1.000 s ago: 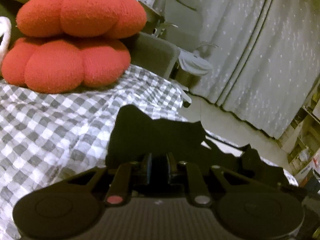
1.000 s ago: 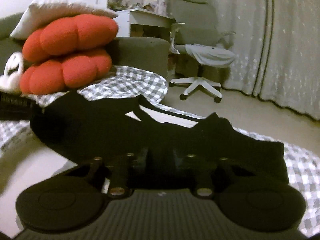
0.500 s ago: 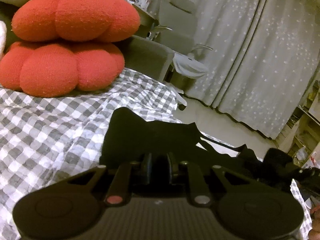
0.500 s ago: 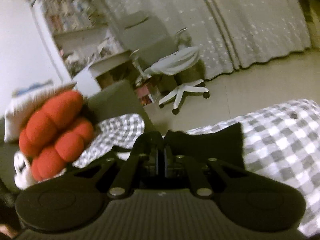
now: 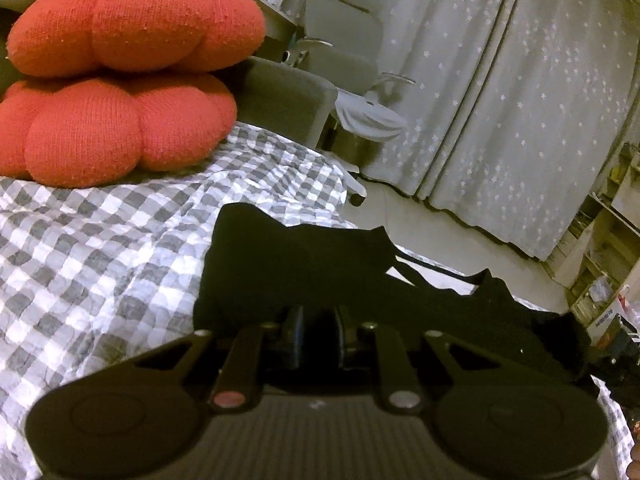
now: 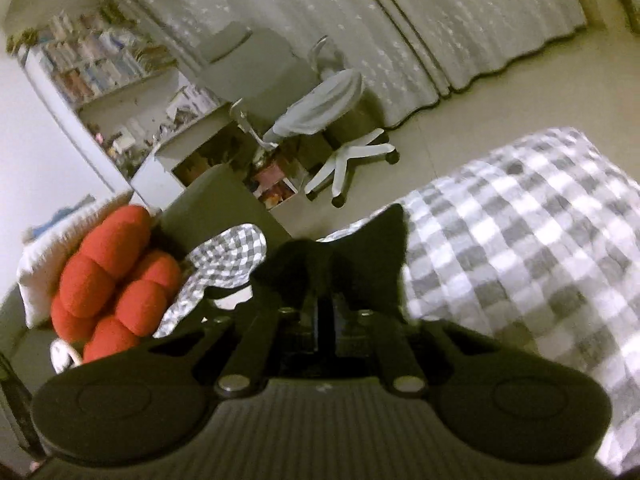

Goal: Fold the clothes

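While both our tools pinch the black garment (image 5: 304,264), our left tool (image 5: 318,320) clamps it above the checkered bed (image 5: 100,248), red cushions (image 5: 120,80) at ten o'clock. Our right tool (image 6: 326,320) grips another bunched edge (image 6: 360,248), office chair (image 6: 332,120) at twelve o'clock.

No legible text, labels or nos. anywhere; shelf items too blurred.
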The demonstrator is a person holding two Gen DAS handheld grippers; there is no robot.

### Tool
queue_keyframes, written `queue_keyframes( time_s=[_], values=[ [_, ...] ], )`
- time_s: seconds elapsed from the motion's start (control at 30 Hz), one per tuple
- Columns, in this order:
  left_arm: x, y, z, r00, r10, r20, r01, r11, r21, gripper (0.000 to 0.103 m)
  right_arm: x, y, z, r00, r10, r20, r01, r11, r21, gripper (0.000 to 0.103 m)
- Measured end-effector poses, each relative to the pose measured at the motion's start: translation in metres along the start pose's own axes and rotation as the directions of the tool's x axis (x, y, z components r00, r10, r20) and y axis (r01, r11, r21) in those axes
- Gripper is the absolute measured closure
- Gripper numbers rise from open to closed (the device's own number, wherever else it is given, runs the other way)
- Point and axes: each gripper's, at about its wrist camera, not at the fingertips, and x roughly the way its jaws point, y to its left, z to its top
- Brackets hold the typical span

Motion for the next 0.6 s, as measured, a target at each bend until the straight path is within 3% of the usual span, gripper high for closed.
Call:
queue_keyframes(
  time_s=[0.1,0.13,0.2,0.37,0.5,0.6],
  values=[
    [0.0,0.0,0.001,1.0,0.001,-0.003,-0.001,1.0,-0.004,0.086,-0.01,-0.016,0.005,0.999,0.033,0.028,-0.036,0.995,0.097,0.082],
    [0.0,-0.001,0.001,1.0,0.002,-0.003,-0.002,1.0,-0.006,0.086,-0.013,-0.019,0.007,0.998,0.04,0.042,-0.045,0.991,0.126,0.064],
    [-0.001,-0.002,0.002,1.0,0.004,-0.003,-0.004,1.0,-0.009,0.086,-0.017,-0.022,0.01,0.997,0.049,0.067,-0.06,0.984,0.165,0.048],
    [-0.003,-0.002,0.004,1.0,0.006,0.016,-0.006,1.0,-0.023,0.085,-0.011,-0.01,0.014,0.996,0.051,0.069,-0.059,0.991,0.123,0.048],
    [-0.008,0.002,0.006,0.998,0.021,0.06,-0.018,0.999,-0.052,0.085,0.01,0.01,0.013,0.999,-0.013,0.05,0.014,1.0,-0.025,0.052],
    [-0.013,0.005,0.008,0.995,0.039,0.089,-0.033,0.997,-0.063,0.085,0.028,0.022,0.006,0.996,-0.085,0.038,0.091,0.981,-0.171,0.061]
  ],
)
